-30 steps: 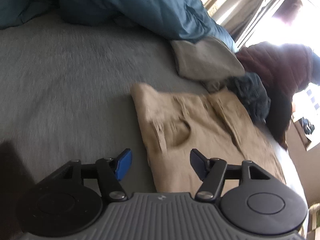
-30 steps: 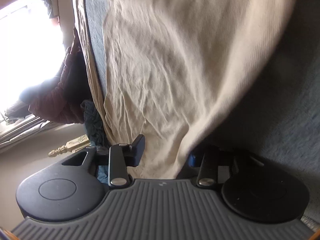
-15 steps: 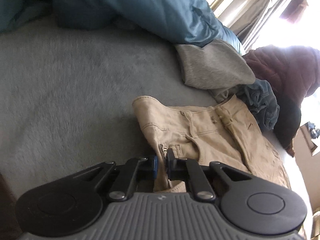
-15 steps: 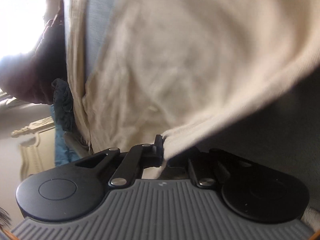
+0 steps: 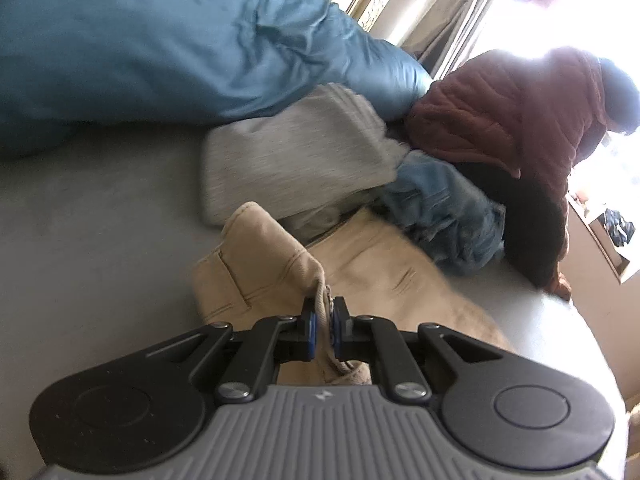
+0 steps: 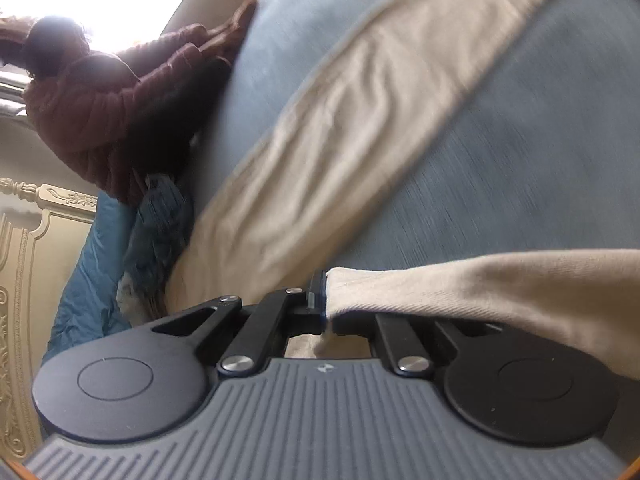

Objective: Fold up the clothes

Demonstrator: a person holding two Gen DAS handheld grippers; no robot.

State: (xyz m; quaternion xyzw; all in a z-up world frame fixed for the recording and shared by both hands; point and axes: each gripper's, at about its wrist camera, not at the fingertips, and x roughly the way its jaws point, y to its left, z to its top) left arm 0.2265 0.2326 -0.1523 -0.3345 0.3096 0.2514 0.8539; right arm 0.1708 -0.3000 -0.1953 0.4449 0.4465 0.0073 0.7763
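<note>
Beige trousers (image 5: 372,264) lie on a grey bed cover (image 5: 100,240). My left gripper (image 5: 323,316) is shut on their waistband near the fly, and that corner is lifted and folded over. In the right wrist view one beige leg (image 6: 360,120) stretches away across the cover. My right gripper (image 6: 322,300) is shut on the hem of the other leg (image 6: 500,292), which drapes off to the right and hides the right finger.
A blue duvet (image 5: 160,40) is bunched at the back. A folded grey garment (image 5: 296,160), a blue denim piece (image 5: 444,208) and a maroon quilted jacket (image 5: 512,112) lie beyond the trousers. A carved cream headboard (image 6: 24,280) stands at the left.
Both grippers went from open to shut on the trousers, the left on the waistband, the right on a leg hem. Both have since lifted the cloth, and the right wrist has rolled.
</note>
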